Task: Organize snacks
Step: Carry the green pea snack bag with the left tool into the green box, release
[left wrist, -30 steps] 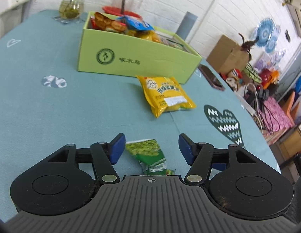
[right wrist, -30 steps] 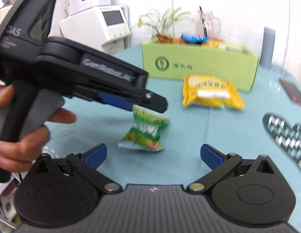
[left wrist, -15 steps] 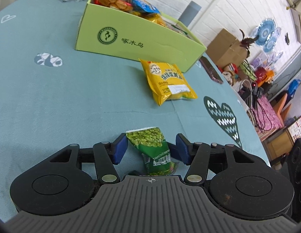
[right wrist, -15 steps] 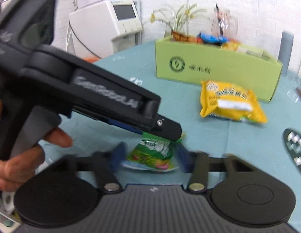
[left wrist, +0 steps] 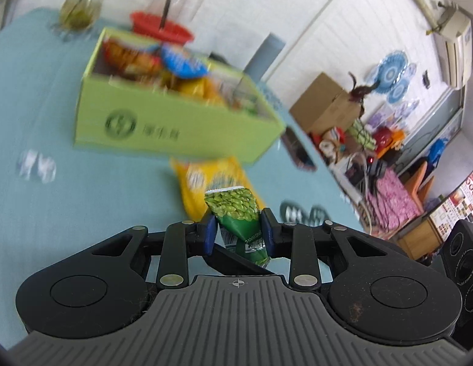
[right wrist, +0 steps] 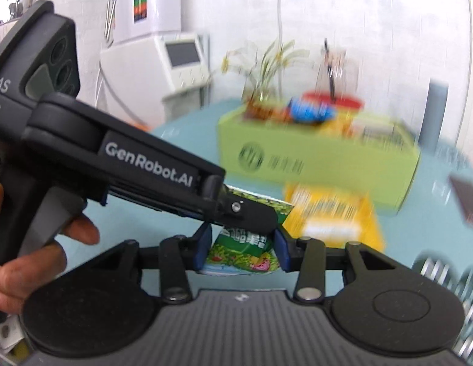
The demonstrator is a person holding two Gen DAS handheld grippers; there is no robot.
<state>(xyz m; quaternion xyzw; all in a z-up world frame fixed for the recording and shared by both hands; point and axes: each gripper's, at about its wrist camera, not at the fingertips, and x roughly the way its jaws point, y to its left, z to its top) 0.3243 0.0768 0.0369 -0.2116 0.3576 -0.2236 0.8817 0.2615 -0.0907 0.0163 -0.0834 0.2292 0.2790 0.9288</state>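
Left wrist view: the left tool (left wrist: 236, 234) is clamped on the green pea packet (left wrist: 236, 213), with the yellow snack bag (left wrist: 210, 183) on the teal counter (left wrist: 84, 198) just ahead and the green snack box (left wrist: 163, 128) beyond. Right wrist view: the right tool (right wrist: 241, 250) pinches that same packet's (right wrist: 242, 250) lower end, the left tool (right wrist: 248, 213) gripping it from above, the box (right wrist: 312, 158) ahead.

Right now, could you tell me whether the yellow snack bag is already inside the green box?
No, the yellow snack bag lies on the teal tablecloth in front of the green box.
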